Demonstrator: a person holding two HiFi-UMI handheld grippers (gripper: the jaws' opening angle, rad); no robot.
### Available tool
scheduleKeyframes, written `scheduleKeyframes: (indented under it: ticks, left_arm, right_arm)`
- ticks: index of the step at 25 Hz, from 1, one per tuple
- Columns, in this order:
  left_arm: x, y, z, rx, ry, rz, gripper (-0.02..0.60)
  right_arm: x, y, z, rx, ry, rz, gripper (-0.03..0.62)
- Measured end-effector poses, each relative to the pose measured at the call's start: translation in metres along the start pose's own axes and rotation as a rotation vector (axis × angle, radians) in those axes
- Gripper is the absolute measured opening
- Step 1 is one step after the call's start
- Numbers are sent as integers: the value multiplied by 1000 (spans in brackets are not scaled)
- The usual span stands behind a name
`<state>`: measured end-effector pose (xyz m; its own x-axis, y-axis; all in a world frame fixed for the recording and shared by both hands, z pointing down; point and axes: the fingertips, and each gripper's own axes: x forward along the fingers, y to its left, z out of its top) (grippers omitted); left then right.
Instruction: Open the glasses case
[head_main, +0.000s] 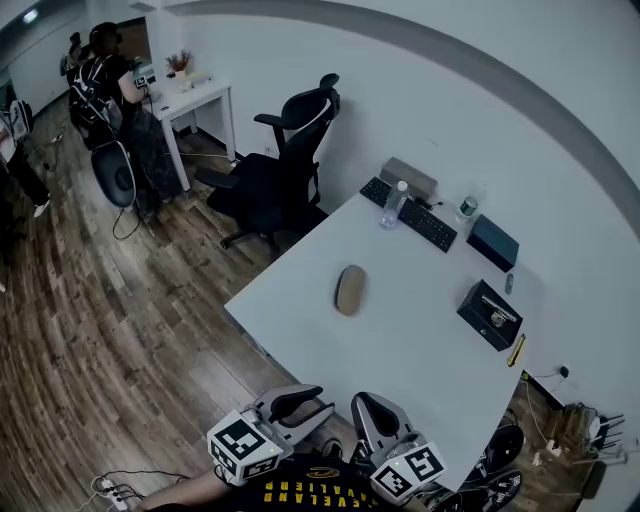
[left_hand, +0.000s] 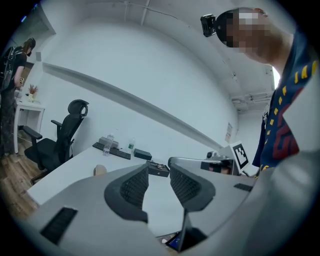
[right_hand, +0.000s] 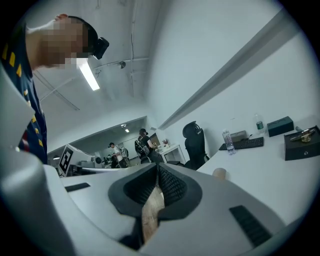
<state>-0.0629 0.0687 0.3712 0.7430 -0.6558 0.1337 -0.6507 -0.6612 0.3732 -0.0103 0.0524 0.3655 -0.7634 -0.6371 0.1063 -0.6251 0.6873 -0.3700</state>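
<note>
The glasses case (head_main: 349, 290) is a tan oval lying shut near the middle of the white table (head_main: 410, 345). It shows small and far off in the left gripper view (left_hand: 100, 170) and the right gripper view (right_hand: 219, 173). Both grippers hang at the table's near edge, well short of the case. My left gripper (head_main: 312, 398) (left_hand: 159, 172) is open, with a clear gap and nothing between its ribbed pads. My right gripper (head_main: 372, 408) (right_hand: 157, 169) is shut, its pads together on nothing.
A black box (head_main: 490, 314) with a metal piece on top sits right of the case, a yellow pen (head_main: 516, 350) beside it. At the far end are a keyboard (head_main: 420, 215), a water bottle (head_main: 393, 205) and a dark box (head_main: 493, 242). An office chair (head_main: 280, 170) stands past the table's left side.
</note>
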Motion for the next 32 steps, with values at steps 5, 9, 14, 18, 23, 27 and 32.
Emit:
scheduleKeyframes:
  ticks: [5, 9, 14, 18, 23, 27, 32]
  left_arm:
    - [-10, 35, 6, -16, 3, -64, 146]
    - [-9, 46, 4, -35, 25, -144, 146]
    - [17, 49, 3, -53, 57, -222, 145]
    - [47, 51, 3, -36, 90, -249, 145]
    - [72, 59, 11, 22, 112, -202, 146]
    - [90, 72, 6, -10, 140, -156, 144]
    - [111, 85, -5, -17, 188, -113, 145]
  right_arm:
    - [28, 2, -7, 11, -13, -78, 25]
    - [34, 4, -11, 12, -12, -158, 25]
    - [26, -19, -9, 35, -14, -261, 25]
    - [22, -47, -5, 71, -29, -300, 25]
    - [35, -80, -2, 74, -25, -275, 25]
    - [52, -107, -9, 74, -5, -263, 25]
    - [68, -139, -18, 70, 17, -251, 25]
